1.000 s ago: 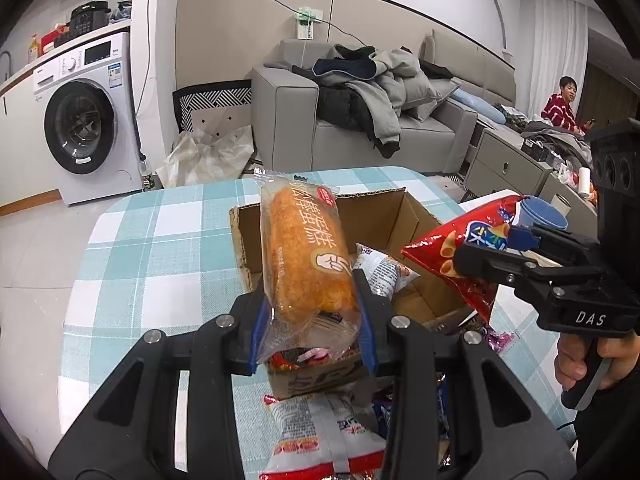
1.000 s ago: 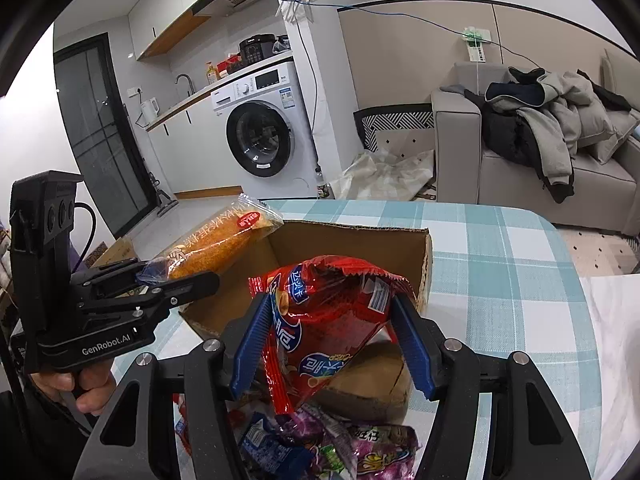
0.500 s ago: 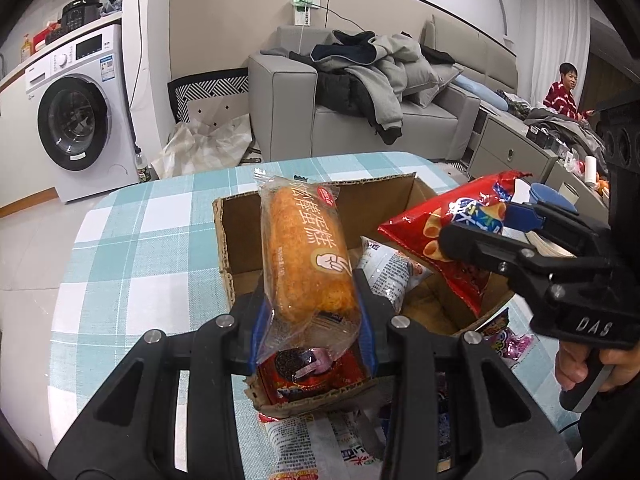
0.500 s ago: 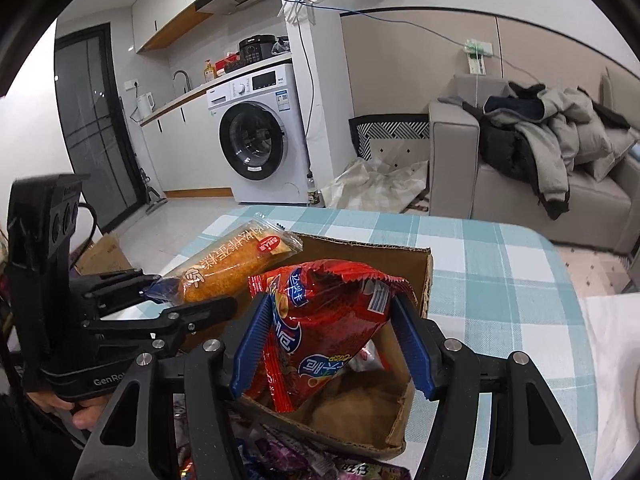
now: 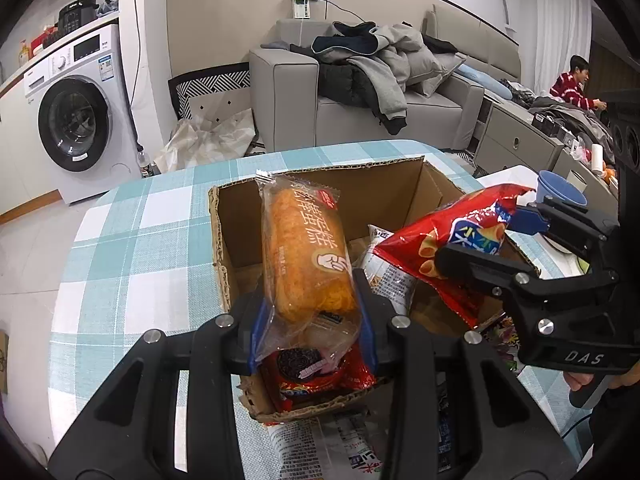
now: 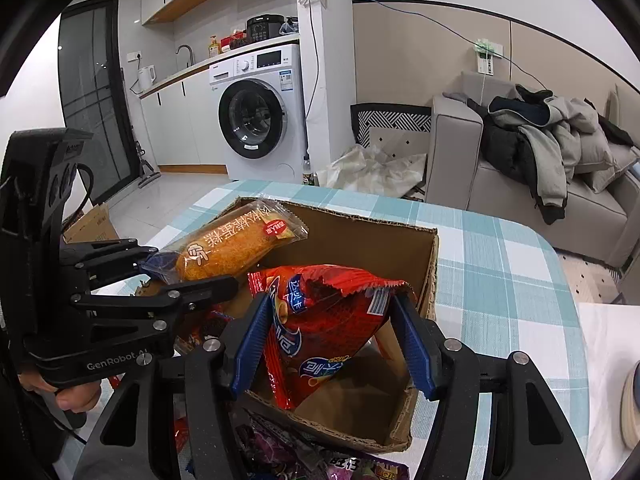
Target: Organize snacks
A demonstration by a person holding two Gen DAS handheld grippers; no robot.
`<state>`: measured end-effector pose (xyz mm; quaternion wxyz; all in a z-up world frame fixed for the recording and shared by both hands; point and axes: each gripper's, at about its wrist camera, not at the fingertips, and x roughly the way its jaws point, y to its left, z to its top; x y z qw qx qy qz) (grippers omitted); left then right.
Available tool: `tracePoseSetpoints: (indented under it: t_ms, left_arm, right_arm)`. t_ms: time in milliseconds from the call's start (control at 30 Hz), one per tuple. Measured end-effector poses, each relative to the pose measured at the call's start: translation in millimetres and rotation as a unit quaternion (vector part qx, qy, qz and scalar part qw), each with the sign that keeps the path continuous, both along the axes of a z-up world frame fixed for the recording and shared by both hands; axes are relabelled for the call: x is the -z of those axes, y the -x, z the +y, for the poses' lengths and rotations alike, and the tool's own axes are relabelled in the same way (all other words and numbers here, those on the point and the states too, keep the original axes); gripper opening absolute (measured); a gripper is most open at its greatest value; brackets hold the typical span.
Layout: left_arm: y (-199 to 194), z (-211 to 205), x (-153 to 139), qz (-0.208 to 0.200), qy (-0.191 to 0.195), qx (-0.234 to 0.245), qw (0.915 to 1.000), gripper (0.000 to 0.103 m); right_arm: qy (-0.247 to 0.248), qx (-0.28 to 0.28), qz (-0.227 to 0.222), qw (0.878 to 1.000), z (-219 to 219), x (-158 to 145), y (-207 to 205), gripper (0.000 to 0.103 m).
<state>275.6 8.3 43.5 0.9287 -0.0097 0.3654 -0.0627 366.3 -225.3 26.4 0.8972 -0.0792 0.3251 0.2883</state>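
Note:
My left gripper is shut on a clear-wrapped orange cake roll, which it holds over the near part of an open cardboard box. The same roll shows in the right wrist view, clamped in the left gripper. My right gripper is shut on a red chip bag, hanging above the box. In the left wrist view the chip bag sits in the right gripper over the box's right side. A red cookie pack and a white packet lie inside.
The box stands on a table with a teal-and-white checked cloth. Loose snack packets lie on the table in front of the box. A blue bowl stands at the far right. A sofa and washing machine stand beyond.
Both grippers have sunk and come forward over the box with their snacks still held. The box now looks larger and closer, and its cookie pack has come into view.

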Motion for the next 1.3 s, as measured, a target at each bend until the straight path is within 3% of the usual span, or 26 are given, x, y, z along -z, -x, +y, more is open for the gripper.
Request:
tracePoseSetpoints:
  t_ms: [167,300,367,433,467,533,667,700,733,1300]
  left_arm:
    - [2,-4,0,-0.001,-0.003,0.006,1.0000,0.034]
    - [5,-3,-4,0.004,0.002,-0.006,1.0000,0.034]
    - [11,-1,-8,0.003,0.008,-0.005,0.9999,0.038]
    - [20,1,-13,-0.001,0.012,-0.003,0.9999,0.054]
    - [25,2,-16,-0.004,0.014,-0.003,0.9999,0.059]
    - [37,7,-22,-0.013,0.020,-0.006,0.9997,0.081]
    - [63,22,-28,-0.025,0.045,-0.019,0.9985,0.088]
    - [68,26,-29,-0.023,0.052,-0.023,0.9981,0.098]
    - [74,29,-28,-0.020,0.057,-0.028,0.9978,0.102]
    - [152,27,-9,-0.012,0.031,-0.044,0.9985,0.102]
  right_arm:
    - [-0.005,0.002,-0.001,1.000,-5,-3,5,0.067]
    - [-0.022,0.011,-0.016,1.000,-20,-13,20,0.086]
    - [-0.039,0.017,-0.022,0.999,-33,-19,29,0.090]
    - [-0.057,0.023,-0.013,0.998,-44,-22,35,0.102]
    - [-0.068,0.027,-0.007,0.997,-50,-23,37,0.103]
    - [-0.078,0.038,0.005,0.996,-60,-22,43,0.103]
    - [-0.092,0.057,0.021,0.994,-78,-15,57,0.103]
    - [-0.097,0.059,0.026,0.993,-82,-13,60,0.103]
    - [-0.099,0.059,0.032,0.993,-84,-11,64,0.103]
    - [-0.050,0.034,0.019,0.998,-73,16,126,0.103]
